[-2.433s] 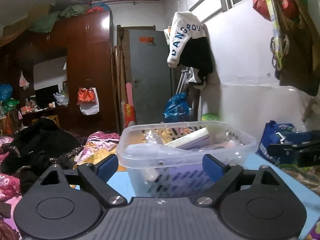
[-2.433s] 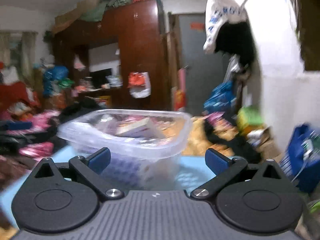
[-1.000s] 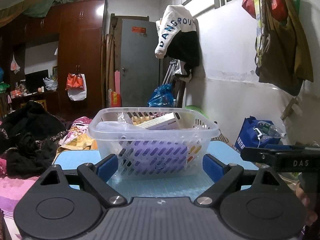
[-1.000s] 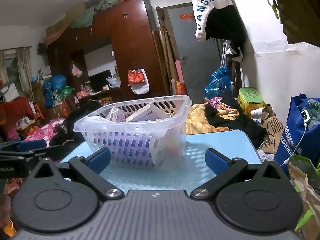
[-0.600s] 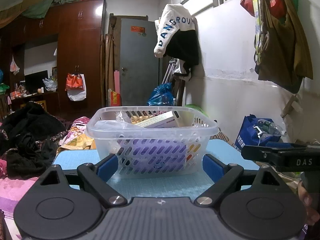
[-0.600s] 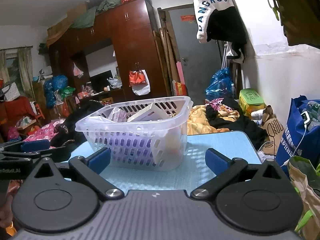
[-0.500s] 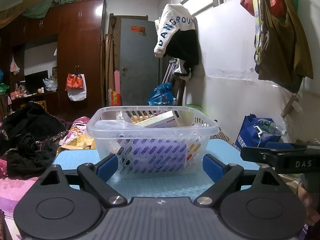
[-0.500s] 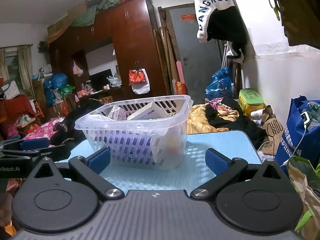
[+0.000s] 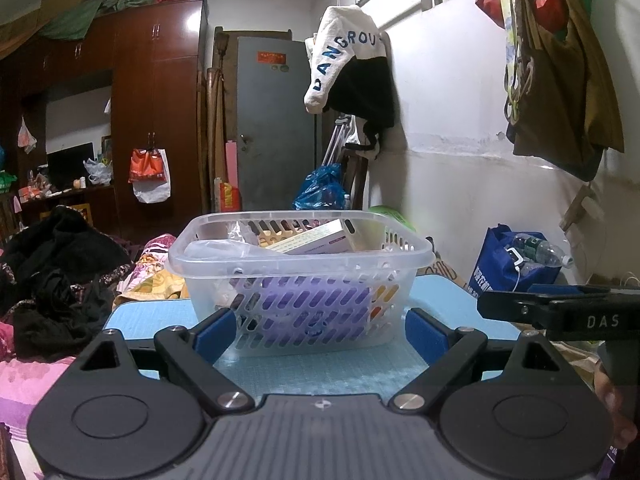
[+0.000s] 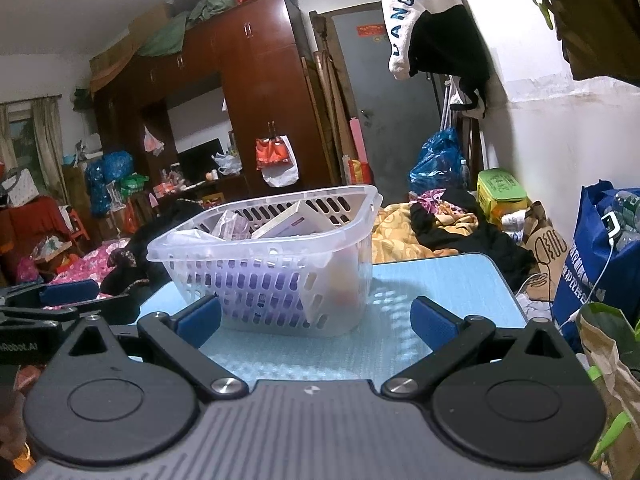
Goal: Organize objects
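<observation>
While both grippers [image 9: 320,330] gape empty, boxes [image 9: 316,236] (leaning) fill the basket [image 9: 300,264]

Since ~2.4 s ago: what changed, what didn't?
Both views pulled back from the basket: it filled the near view then; now it sits further off on the blue table, with bare tabletop ahead of both. Nothing was gripped or released. Left hand-held gripper and right hand-held gripper stayed open and empty. Basket contents, including the box, look unchanged.
</observation>
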Available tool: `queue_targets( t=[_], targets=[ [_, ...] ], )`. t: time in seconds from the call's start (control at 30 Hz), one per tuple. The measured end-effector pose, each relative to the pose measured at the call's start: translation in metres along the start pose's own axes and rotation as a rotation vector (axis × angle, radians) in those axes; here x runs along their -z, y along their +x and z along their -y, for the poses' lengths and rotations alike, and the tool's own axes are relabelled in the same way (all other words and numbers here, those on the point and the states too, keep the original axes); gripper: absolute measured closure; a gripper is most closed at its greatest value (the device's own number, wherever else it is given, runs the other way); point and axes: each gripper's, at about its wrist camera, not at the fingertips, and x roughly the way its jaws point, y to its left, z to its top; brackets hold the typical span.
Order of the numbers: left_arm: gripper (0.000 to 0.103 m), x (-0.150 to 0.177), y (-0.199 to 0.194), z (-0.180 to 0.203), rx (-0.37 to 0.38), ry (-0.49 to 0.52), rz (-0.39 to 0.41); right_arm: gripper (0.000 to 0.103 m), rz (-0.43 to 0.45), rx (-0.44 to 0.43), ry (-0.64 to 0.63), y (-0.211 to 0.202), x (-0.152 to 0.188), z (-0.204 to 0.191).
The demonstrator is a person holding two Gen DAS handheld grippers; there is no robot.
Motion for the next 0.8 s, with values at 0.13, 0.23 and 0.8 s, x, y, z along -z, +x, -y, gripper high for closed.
queue_targets(
  t=[0.13,0.23,0.8],
  targets=[
    [0.009,0.0003,0.0002,0.001,-0.001,0.0,-0.002,0.0,-0.003,0.007,-0.003,0.0005,0.0002,0.0004],
    [0.009,0.0002,0.0003,0.0013,0.0,0.0,-0.003,0.0,-0.006,0.006,-0.003,0.0013,0.0002,0.0005],
    [0.009,-0.0005,0.0069,0.0043,0.012,-0.002,-0.013,0.0,-0.009,0.003,-0.005,0.0008,0.0009,0.0006]
  ],
)
